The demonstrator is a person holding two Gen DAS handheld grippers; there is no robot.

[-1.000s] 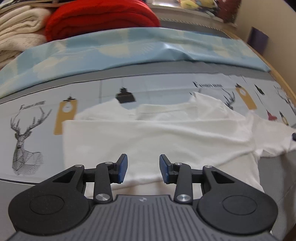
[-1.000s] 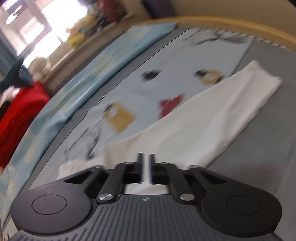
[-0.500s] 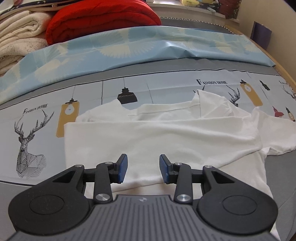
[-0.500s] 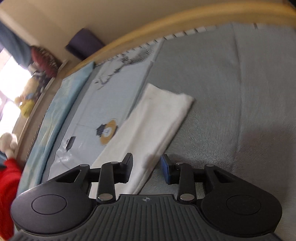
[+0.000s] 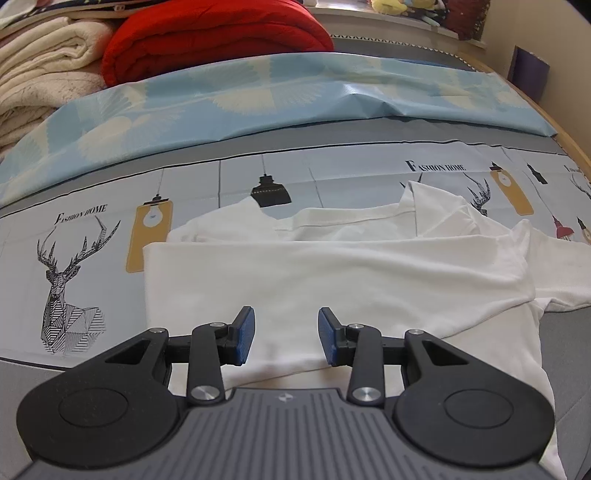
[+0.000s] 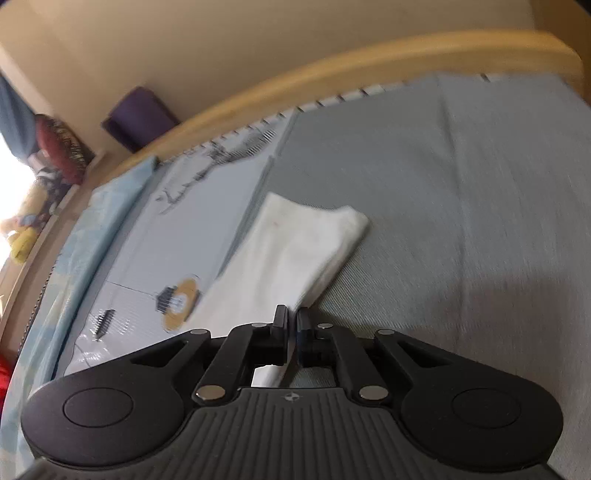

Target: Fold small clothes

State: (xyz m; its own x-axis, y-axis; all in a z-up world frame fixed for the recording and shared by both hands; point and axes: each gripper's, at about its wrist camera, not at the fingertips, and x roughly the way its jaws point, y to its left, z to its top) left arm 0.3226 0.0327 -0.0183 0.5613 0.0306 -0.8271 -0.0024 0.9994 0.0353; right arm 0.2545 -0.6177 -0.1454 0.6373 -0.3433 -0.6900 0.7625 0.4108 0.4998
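A small white shirt [image 5: 332, 273] lies spread on the bed, its near part folded over and its collar toward the far side. My left gripper [image 5: 286, 334] hangs open just above the shirt's near hem, with nothing gripped between the blue pads [image 5: 246, 334]. In the right wrist view the shirt's sleeve [image 6: 295, 251] stretches away over the grey sheet. My right gripper [image 6: 292, 325] is at the sleeve's near edge; its jaws are closing and stand almost together, with the thin white fabric between them.
A printed bedsheet [image 5: 74, 236] with deer and lamps covers the bed, with a pale blue cloth [image 5: 258, 96] behind it. A red blanket [image 5: 214, 33] and cream blankets [image 5: 44, 81] are stacked at the far left. A wooden bed rail [image 6: 332, 74] runs along the right edge.
The right gripper swung over to the sleeve, opened around its near edge half a second ago, and has now drawn its jaws together on it. The left gripper has stayed put.
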